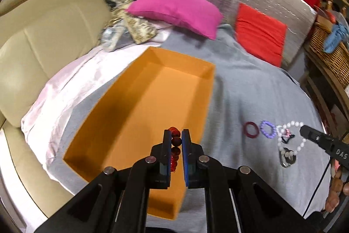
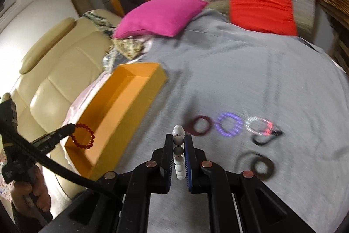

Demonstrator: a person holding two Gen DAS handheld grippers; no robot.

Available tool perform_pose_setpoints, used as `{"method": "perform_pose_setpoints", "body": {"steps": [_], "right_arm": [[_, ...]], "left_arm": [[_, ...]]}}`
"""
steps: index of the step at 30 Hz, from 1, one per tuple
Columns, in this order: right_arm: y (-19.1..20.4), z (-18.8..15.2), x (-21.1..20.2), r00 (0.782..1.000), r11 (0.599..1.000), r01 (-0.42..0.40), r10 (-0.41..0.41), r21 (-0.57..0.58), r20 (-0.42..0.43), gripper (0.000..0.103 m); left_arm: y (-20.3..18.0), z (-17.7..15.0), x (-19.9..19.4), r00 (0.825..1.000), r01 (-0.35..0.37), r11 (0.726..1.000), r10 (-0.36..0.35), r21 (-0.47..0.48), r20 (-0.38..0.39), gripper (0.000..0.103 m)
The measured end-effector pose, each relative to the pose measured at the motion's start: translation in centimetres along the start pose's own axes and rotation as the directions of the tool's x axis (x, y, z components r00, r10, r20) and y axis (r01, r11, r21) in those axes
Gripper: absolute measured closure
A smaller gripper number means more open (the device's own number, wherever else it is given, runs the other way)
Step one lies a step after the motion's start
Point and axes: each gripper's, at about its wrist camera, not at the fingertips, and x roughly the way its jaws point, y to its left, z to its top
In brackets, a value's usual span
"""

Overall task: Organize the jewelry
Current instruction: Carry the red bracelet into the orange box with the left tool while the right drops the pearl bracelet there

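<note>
Gripping a red bead bracelet [image 1: 175, 146] between their blue pads, the left tongs [image 1: 176, 134] sit nearly closed on it over the near end of the orange box [image 1: 122, 123]; in the right wrist view the bracelet's free loop hangs off the tong tips just above the box's near corner, w/ a hand [image 2: 32, 193] on the handle below. Right tongs [image 2: 178, 139] are likewise pinched narrow, on a white bead bracelet [image 2: 178, 158], beads stacked btwn the pads; in the left wrist view the rest of that white loop dangles from the tong tip above the grey blanket [image 1: 250, 91]. Box is open-topped, nothing seen inside, lying partly on the grey blanket & partly on a pale pink sheet [image 1: 72, 82], beside a cream sofa [image 1: 39, 40]. Still on the blanket, right of the box & well apart from it: a dark red ring [image 1: 251, 128], a purple bead ring [image 1: 268, 129] just beside it, a clear/pink piece [image 2: 259, 125], a black clip-like item [image 2: 265, 138] and a dark round piece [image 2: 260, 166] nearest the camera; right view is motion-blurred so details there are hard to tell. Farther back: a magenta cushion [image 1: 181, 12] and a red cushion [image 1: 259, 34].
</note>
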Motion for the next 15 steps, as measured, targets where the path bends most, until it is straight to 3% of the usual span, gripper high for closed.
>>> {"method": "perform_pose_setpoints", "body": {"steps": [9, 15], "right_arm": [[7.4, 3.5, 3.7, 0.996, 0.992, -0.092, 0.09, -0.092, -0.026, 0.093], [11.9, 5.1, 7.4, 0.992, 0.983, -0.114, 0.106, -0.146, -0.064, 0.093]], "left_arm": [[3.7, -0.3, 2.0, 0.997, -0.065, 0.996, 0.063, -0.063, -0.033, 0.094], [5.1, -0.4, 3.2, 0.995, -0.084, 0.993, 0.08, -0.085, -0.055, 0.094]]}}
